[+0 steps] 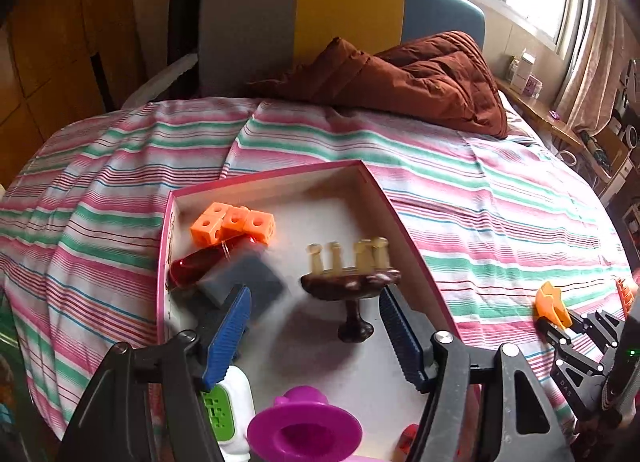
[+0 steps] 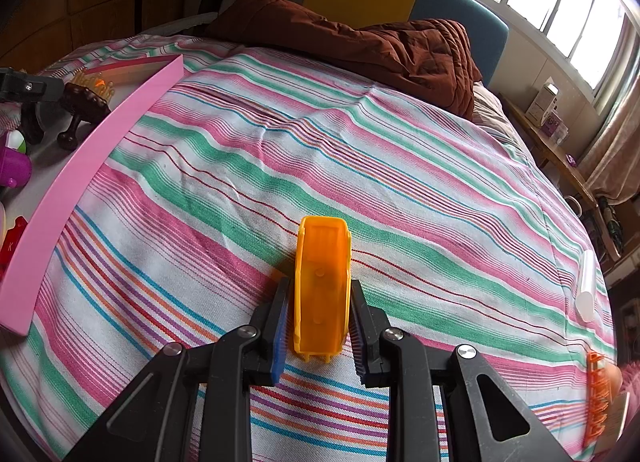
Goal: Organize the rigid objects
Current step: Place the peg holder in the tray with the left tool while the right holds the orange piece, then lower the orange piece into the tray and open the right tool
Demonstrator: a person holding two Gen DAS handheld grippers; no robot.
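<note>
An open pink box [image 1: 264, 177] lies on the striped bed. Inside it are three joined orange cubes [image 1: 232, 223], a red translucent piece [image 1: 196, 264], a grey-blue block [image 1: 248, 278], a dark wooden massager [image 1: 352, 286] with pale pegs, a purple cup-shaped toy [image 1: 304, 430] and a white-and-green device [image 1: 228, 406]. My left gripper [image 1: 314, 298] hovers open over the box, and the massager sits just beyond its blue fingers, untouched. My right gripper [image 2: 319, 284] is shut on an orange plastic piece [image 2: 322, 254] resting on the sheet, to the right of the box [image 2: 100, 149].
A brown quilt [image 2: 380, 45] is heaped at the head of the bed, below a grey, yellow and blue headboard [image 1: 344, 9]. A white cylinder [image 2: 586, 286] and an orange toothed piece [image 2: 596, 398] lie near the bed's right edge. A cluttered shelf [image 2: 552, 121] runs under the window.
</note>
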